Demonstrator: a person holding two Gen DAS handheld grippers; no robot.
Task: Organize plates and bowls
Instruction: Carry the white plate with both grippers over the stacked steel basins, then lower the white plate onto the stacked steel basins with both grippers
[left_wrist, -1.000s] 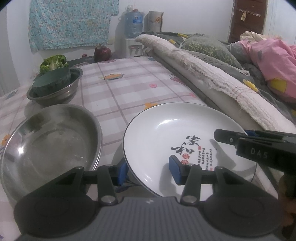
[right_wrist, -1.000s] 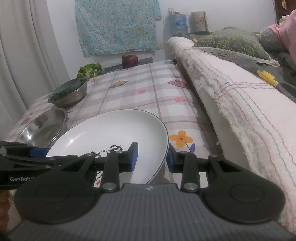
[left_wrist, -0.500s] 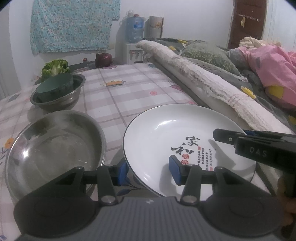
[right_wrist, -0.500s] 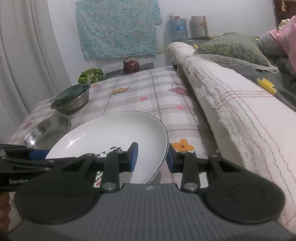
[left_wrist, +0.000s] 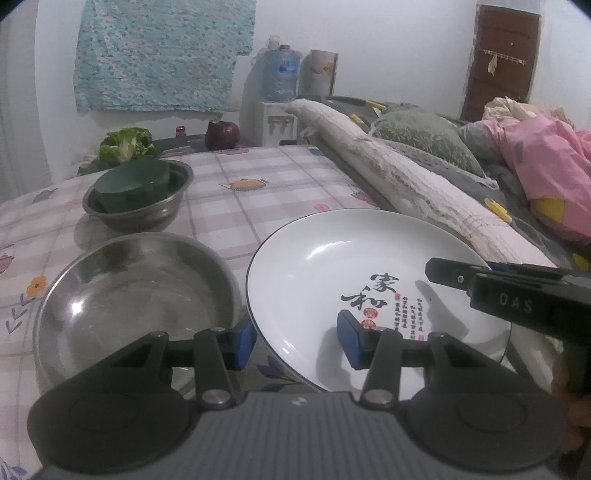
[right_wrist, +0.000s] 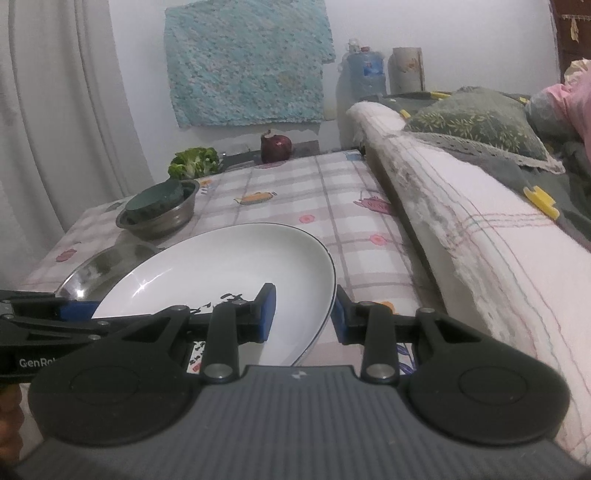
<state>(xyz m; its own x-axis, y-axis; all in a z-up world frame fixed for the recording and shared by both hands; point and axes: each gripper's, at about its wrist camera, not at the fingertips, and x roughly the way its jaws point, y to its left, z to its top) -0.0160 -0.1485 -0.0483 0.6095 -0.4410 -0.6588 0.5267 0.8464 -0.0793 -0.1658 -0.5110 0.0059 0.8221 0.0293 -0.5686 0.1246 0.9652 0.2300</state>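
my left gripper (left_wrist: 295, 345) has its 2 blue pads set apart on either side of the near-left rim of the white plate (left_wrist: 354, 266), one pad outside and one over the dish; i cannot tell whether they press the rim. my right gripper (right_wrist: 303, 314) straddles the plate's (right_wrist: 229, 273) right edge the same way, pads either side, contact unclear. the plate, printed with black calligraphy, sits tilted above the checked tablecloth (left_wrist: 258, 199). just left of it rests an empty steel basin (left_wrist: 129, 291). farther back a smaller steel bowl (left_wrist: 147, 210) holds a dark green round object (left_wrist: 133, 184). behind that lie leafy greens (left_wrist: 125, 146) and a red onion (left_wrist: 222, 134). a rolled blanket (right_wrist: 461, 221) runs along the table's right side.
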